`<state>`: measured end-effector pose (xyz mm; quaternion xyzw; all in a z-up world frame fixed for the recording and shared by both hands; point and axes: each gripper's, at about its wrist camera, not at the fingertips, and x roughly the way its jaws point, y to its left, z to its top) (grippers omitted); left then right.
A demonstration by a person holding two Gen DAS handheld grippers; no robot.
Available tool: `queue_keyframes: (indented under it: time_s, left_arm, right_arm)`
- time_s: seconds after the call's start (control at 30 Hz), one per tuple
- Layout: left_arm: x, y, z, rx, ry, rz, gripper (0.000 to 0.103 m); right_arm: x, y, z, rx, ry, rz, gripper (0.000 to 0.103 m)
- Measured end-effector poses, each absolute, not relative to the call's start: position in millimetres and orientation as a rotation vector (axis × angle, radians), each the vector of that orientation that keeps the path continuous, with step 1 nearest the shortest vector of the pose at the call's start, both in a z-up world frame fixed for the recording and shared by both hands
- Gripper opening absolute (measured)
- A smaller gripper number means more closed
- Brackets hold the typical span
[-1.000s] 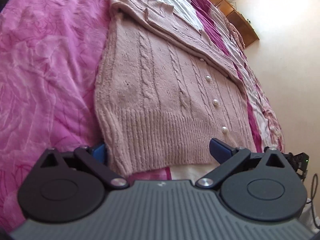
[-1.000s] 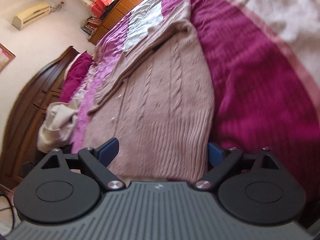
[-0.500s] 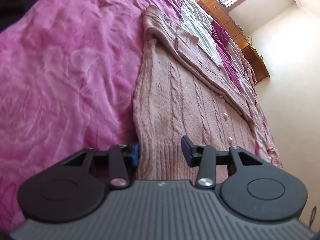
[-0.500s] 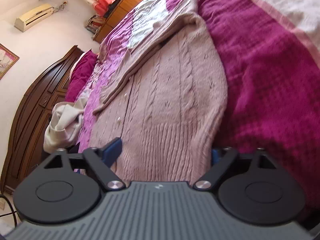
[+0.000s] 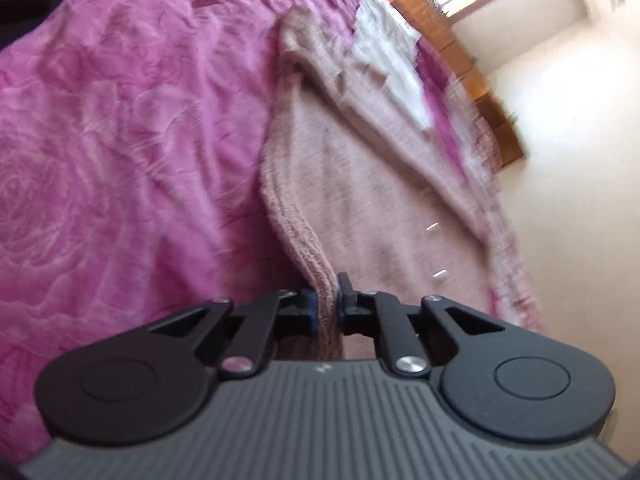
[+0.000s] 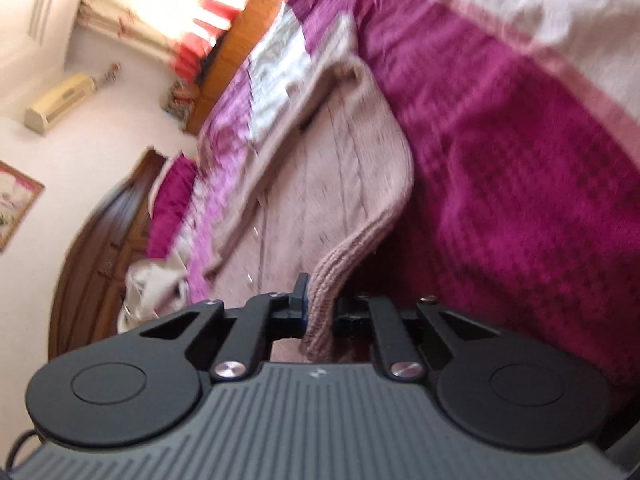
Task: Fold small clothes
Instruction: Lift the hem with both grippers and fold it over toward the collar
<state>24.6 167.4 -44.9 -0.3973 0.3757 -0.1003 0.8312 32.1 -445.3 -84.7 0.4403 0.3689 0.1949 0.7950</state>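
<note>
A pink cable-knit cardigan [image 5: 360, 208] lies spread on a bed, its ribbed hem nearest both cameras; both views are blurred, so fine detail is hard to read.

In the left wrist view the left tongs [image 5: 327, 304] are closing and already pinch the hem at one corner; the knit is bunched into a ridge between the blue pads [image 5: 311, 312], and the edge of the cardigan rises from the bed toward them. To the left of the cardigan the bedspread [image 5: 120, 140] is pink with a rose pattern; beyond it, at the far side, a wooden frame [image 5: 472, 68] runs along a pale wall [image 5: 572, 160].

In the right wrist view the right tongs [image 6: 320, 308] are closing too, clamped on the opposite hem corner; the ribbing stands up in a fold between the fingers, and the side of the cardigan [image 6: 328, 184] curves up off the bed. To its right the cover [image 6: 520, 184] is deep magenta with a pale band at the top; to its left lies a magenta pillow [image 6: 172, 196] near a dark wooden headboard [image 6: 96, 256], with a crumpled cream cloth [image 6: 152, 292] just beside it. An air conditioner [image 6: 60, 104] hangs on the wall, and a framed picture [image 6: 16, 204] shows at the left edge.

A sleeve, probably folded across the front, lies diagonally over the upper part of the cardigan.
</note>
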Motion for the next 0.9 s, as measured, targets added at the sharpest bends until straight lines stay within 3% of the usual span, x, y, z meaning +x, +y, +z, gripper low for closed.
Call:
queue_keyframes:
  time_s: [0.33,0.9]
  left_arm:
    - [19,186,-9,-1.052,0.523,-0.271,0.011]
    - [98,176,36,-1.065,0.417,-0.336,0.011]
  right_arm:
    - [51,-451,-53,0.99,0.655,0.46,0.009]
    - [143,-427,10,0.957,0.55,0.555,0.009]
